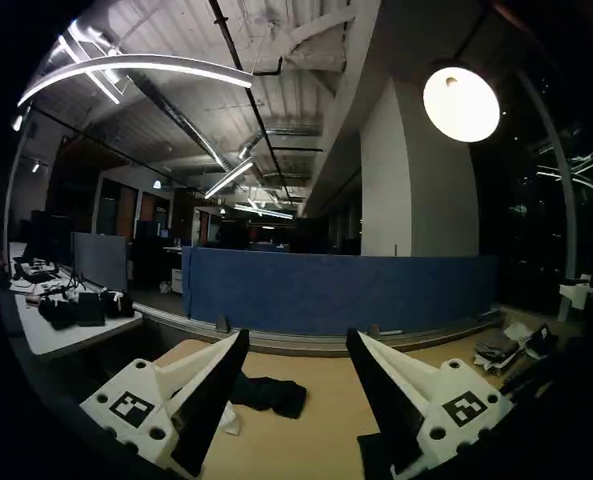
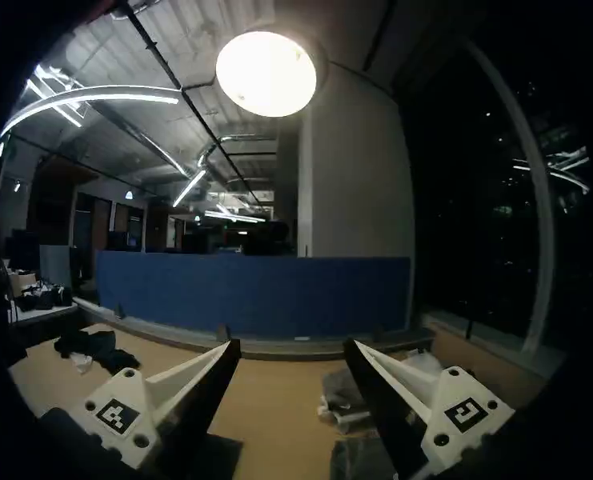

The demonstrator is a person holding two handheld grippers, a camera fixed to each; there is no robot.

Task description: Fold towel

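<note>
1. The left gripper [image 1: 296, 334] is held above the wooden table [image 1: 312, 432]. Its jaws stand wide apart with nothing between them.
2. The right gripper [image 2: 290, 344] is likewise over the table, jaws spread wide and empty.
3. The towel [image 1: 268, 394], dark and crumpled, lies unfolded on the table. In the left gripper view it sits just beyond the left finger, clear of both fingers. In the right gripper view it lies far to the left, well apart from that gripper.
4. A white scrap [image 1: 230, 418] lies touching the towel's near edge.
5. A stack of grey items [image 2: 344, 400] rests on the table near the right gripper's right finger.
6. A blue partition [image 1: 336, 292] runs along the table's far edge. A round lamp [image 1: 460, 104] is lit overhead.
</note>
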